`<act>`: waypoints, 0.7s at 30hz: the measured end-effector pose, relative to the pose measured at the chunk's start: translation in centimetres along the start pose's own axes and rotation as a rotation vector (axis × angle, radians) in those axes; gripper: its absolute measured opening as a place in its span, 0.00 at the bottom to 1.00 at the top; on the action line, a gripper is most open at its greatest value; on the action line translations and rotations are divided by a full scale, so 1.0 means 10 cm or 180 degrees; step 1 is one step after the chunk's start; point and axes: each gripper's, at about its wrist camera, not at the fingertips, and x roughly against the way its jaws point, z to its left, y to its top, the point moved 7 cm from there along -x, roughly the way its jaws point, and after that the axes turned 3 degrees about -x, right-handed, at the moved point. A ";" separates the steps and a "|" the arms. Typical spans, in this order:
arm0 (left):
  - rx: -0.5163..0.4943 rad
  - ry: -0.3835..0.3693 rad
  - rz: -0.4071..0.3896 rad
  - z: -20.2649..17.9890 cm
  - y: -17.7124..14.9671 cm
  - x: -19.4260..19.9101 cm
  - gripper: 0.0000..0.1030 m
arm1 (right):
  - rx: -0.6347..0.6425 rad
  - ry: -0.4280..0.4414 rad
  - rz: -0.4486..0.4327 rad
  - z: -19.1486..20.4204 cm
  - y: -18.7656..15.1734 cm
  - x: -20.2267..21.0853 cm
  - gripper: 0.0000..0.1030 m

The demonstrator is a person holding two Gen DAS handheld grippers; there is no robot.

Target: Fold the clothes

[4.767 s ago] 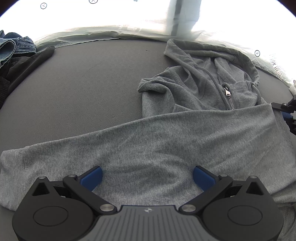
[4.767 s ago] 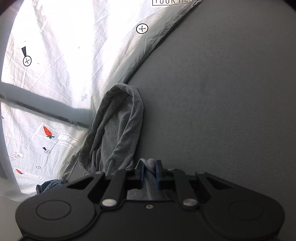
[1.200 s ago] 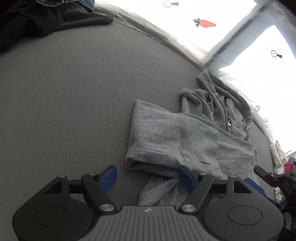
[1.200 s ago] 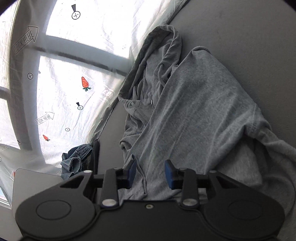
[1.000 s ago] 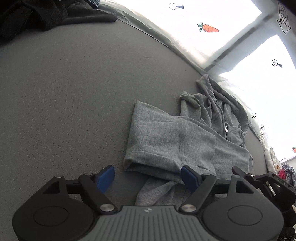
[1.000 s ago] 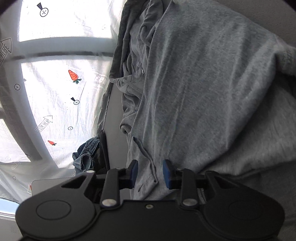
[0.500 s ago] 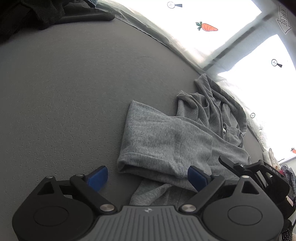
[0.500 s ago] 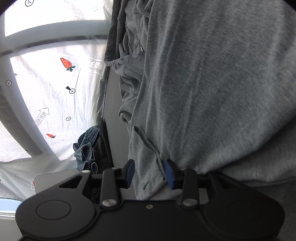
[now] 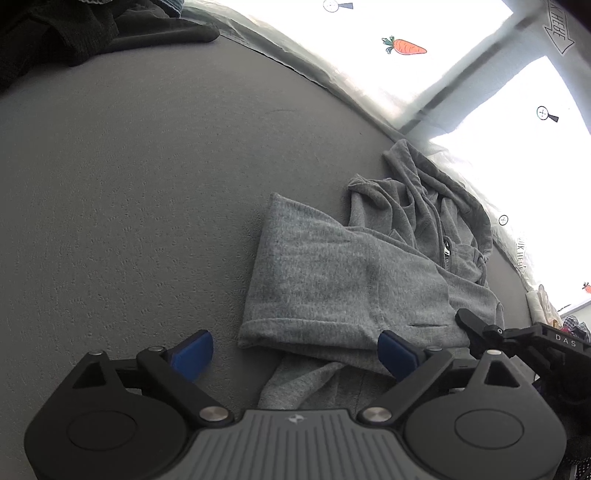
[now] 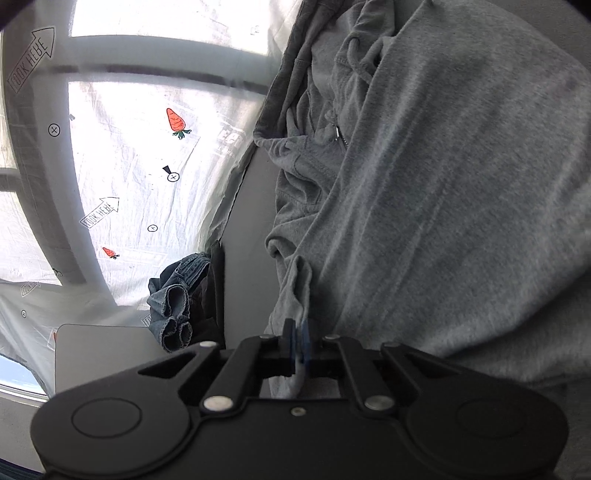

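Observation:
A grey zip hoodie [image 9: 332, 280] lies partly folded on the grey mat [image 9: 129, 166], its hood [image 9: 424, 173] toward the bright window and its zipper [image 9: 447, 254] showing. My left gripper [image 9: 295, 350] hovers over the near folded hem. Its jaws are opening, with the hem and a loose sleeve end between the blue pads [image 9: 194, 350], which do not touch the cloth. My right gripper [image 10: 298, 339] is shut on a pinched fold at the edge of the hoodie [image 10: 443, 184]. In the left wrist view, the right gripper [image 9: 517, 339] reaches in from the right.
Dark clothes [image 9: 74, 33] are heaped at the mat's far left corner. Blue jeans [image 10: 173, 291] lie next to a grey flat board [image 10: 99, 354]. A white sheet printed with carrots [image 9: 406, 48] covers the window behind. Bare mat stretches left of the hoodie.
My right gripper came in low over the hoodie's edge and its jaws closed on a fold of cloth. My left gripper's jaws spread wider and stayed over the hem.

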 end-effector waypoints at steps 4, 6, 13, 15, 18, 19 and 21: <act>-0.0237 0.0214 0.0096 -0.09 -0.02 -0.03 0.93 | 0.0602 -0.0122 -0.0187 0.18 0.05 0.21 0.04; -0.0283 0.0257 0.0131 -0.10 -0.04 -0.04 0.93 | 0.0786 -0.0165 -0.0319 0.22 0.08 0.34 0.04; -0.0383 0.0354 0.0186 -0.13 -0.04 -0.05 0.93 | 0.0867 -0.0292 -0.0826 0.06 0.32 0.86 0.04; -0.0428 0.0389 0.0192 -0.16 -0.02 -0.07 0.93 | 0.0841 -0.0381 -0.0957 -0.04 0.38 1.00 0.04; -0.0494 0.0437 0.0216 -0.20 0.01 -0.11 0.93 | 0.0828 -0.0538 -0.1101 -0.18 0.46 1.17 0.04; -0.0559 0.0479 0.0224 -0.22 0.00 -0.12 0.93 | 0.0820 -0.0616 -0.1132 -0.24 0.46 1.21 0.04; -0.0695 0.0567 0.0237 -0.27 -0.02 -0.16 0.93 | 0.0820 -0.0747 -0.1140 -0.35 0.47 1.22 0.04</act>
